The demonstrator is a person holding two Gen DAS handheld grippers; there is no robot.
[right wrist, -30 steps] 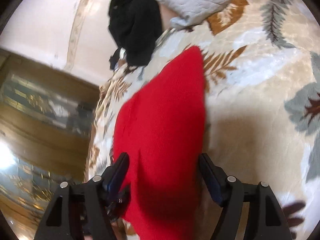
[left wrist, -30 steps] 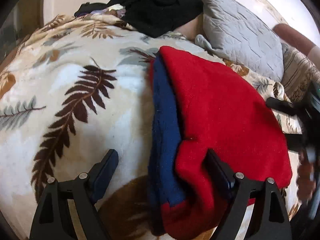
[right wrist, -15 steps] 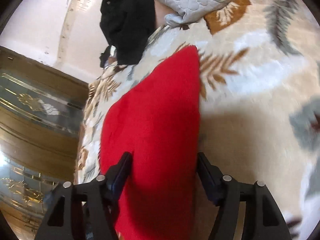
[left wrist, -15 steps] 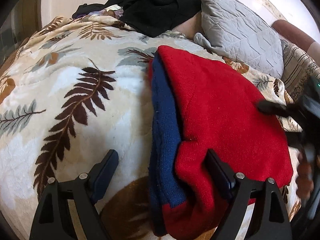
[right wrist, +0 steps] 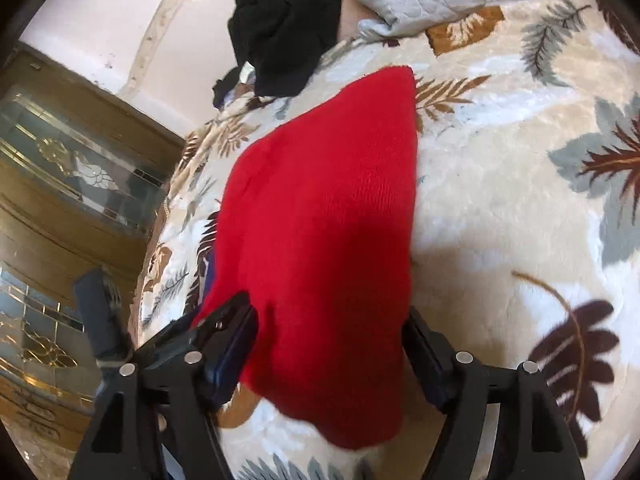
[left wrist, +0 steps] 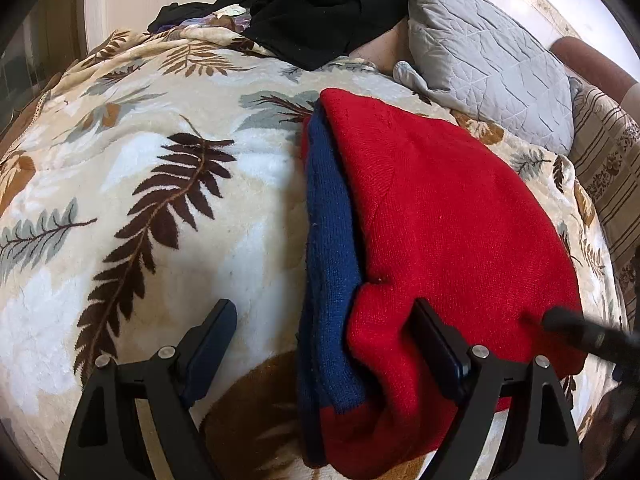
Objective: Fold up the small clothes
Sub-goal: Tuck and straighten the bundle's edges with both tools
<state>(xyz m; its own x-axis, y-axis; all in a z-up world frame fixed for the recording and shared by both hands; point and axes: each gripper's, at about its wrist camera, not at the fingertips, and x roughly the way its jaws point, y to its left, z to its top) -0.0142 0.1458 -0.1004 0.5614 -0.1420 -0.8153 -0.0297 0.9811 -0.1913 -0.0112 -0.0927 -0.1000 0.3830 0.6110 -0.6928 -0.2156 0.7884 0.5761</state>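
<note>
The red and blue knit garment [left wrist: 440,220] lies folded on the leaf-patterned blanket [left wrist: 140,200] that covers the bed, its red layer on top and a blue band showing along the left edge in the left wrist view. The left tool [left wrist: 324,344] points steeply down at the garment's near end with its fingers spread wide: the left finger [left wrist: 208,344] rests over bare blanket, clear of the cloth, while the right finger [left wrist: 436,344] sits on or in the red fabric, where the knit bunches around it. Nothing is pinched between them. In the right wrist view, the right tool [right wrist: 328,352] also angles downward, rolled somewhat so the bed runs slantwise across the frame, and its fingers straddle the near end of the red layer [right wrist: 320,220]. The left finger [right wrist: 232,344] touches the garment's edge; the right finger [right wrist: 424,352] stands at the opposite edge, and whether its pad presses the cloth cannot be told. The jaws stand fairly wide, not clamped tight. The dark tip of the right tool [left wrist: 576,332] shows blurred at the lower right of the left wrist view, at the garment's right edge. Beyond the garment lie a grey quilted pillow [left wrist: 488,56] and a heap of black clothing [left wrist: 320,8] near the head of the bed.
</note>
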